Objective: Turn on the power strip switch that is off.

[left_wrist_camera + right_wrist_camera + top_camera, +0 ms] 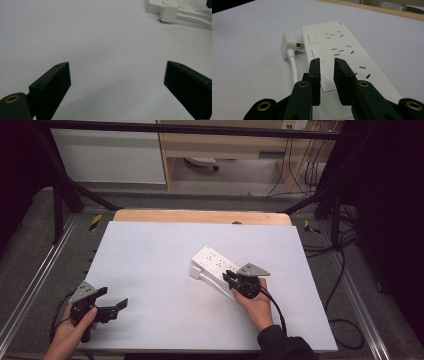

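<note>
A white power strip [215, 260] lies at an angle right of the table's centre, with several sockets and rocker switches on top [342, 47]. Its white plug [195, 272] rests on the table beside the strip's left edge, prongs toward it [287, 45], and the white cable [293, 67] runs back toward me. My right gripper [227, 276] hovers over the strip's near end; its jaws stand a narrow gap apart above a switch with nothing between them [327, 61]. My left gripper [115, 297] rests at the near left, jaws wide open and empty [117, 72]. The strip [180, 5] and plug [168, 13] lie far ahead of it.
A pale sheet [150, 270] covers the table, with a wooden edge [200, 216] at the back. Black frame bars [60, 195] stand around it, and cables [345, 270] trail on the floor at the right.
</note>
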The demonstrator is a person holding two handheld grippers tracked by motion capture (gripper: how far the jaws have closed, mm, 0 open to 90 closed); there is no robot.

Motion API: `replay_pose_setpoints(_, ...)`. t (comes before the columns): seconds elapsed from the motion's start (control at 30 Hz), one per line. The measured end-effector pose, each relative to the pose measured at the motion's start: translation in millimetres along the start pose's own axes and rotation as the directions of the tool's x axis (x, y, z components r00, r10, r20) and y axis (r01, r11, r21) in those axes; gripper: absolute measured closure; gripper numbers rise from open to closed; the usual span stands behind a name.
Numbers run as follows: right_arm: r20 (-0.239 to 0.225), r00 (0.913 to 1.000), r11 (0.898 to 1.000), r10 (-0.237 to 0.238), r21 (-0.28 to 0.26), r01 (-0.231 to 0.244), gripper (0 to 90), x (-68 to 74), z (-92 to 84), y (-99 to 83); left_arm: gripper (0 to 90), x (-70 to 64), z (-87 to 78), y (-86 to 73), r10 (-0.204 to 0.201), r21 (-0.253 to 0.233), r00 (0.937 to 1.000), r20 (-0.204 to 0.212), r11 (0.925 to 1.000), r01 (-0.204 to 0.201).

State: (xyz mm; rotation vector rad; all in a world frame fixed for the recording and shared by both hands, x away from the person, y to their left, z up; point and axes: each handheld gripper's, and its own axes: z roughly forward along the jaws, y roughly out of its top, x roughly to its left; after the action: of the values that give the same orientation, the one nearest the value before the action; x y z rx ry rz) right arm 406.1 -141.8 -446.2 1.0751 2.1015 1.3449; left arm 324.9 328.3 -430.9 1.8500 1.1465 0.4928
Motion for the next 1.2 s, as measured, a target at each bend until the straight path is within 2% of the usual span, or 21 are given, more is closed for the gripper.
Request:
replay_pose_setpoints(0.43, -0.002, 0.9998, 1.0, 0.02, -0.005, -0.02, 61.8, -0.2, -0.9, 2.0, 7.3, -0.2, 0.0, -0.2, 0.005, 0.002, 1.0, 0.005, 1.0, -0.005)
replay_pose_setpoints(0.5, 0.011, 0.9999, 1.0, 0.005, 0.005, -0.005, 57.6, 0.6, -0.5, 2.3, 7.3, -0.3, 0.0, -0.2, 0.006, 0.002, 1.0, 0.004, 1.0, -0.006)
replay_pose_setpoints(0.73, 0.026, 0.9994, 1.0, 0.021, 0.006, -0.021, 41.0, 1.7, -0.7, 5.2, 7.3, 0.1, 0.0, -0.6, 0.009, 0.004, 0.9999, 0.01, 1.0, -0.009)
replay_pose_setpoints(0.9, 0.051, 0.9982, 0.999, 0.031, 0.007, -0.031, 23.3, 1.7, -1.1, 8.7, 7.2, 1.0, -0.2, -0.8, 0.001, -0.006, 1.0, 0.008, 1.0, -0.001)
replay_pose_setpoints(1.03, 0.065, 0.9962, 0.998, 0.058, 0.0, -0.059, 9.5, 1.6, -2.0, 15.3, 7.2, -0.1, 0.4, -0.3, 0.003, -0.001, 0.9999, 0.012, 1.0, -0.003)
replay_pose_setpoints(1.1, 0.061, 0.9959, 0.998, 0.067, -0.002, -0.067, 6.4, 2.3, -2.9, 18.0, 7.2, -0.4, 0.1, -0.3, 0.009, -0.001, 0.9998, 0.015, 1.0, -0.009)
replay_pose_setpoints(1.2, 0.068, 0.9966, 0.999, 0.047, 0.001, -0.047, 4.6, 4.7, -3.5, 20.3, 7.2, -0.8, 0.5, -0.1, 0.007, -0.001, 0.9999, 0.014, 1.0, -0.007)
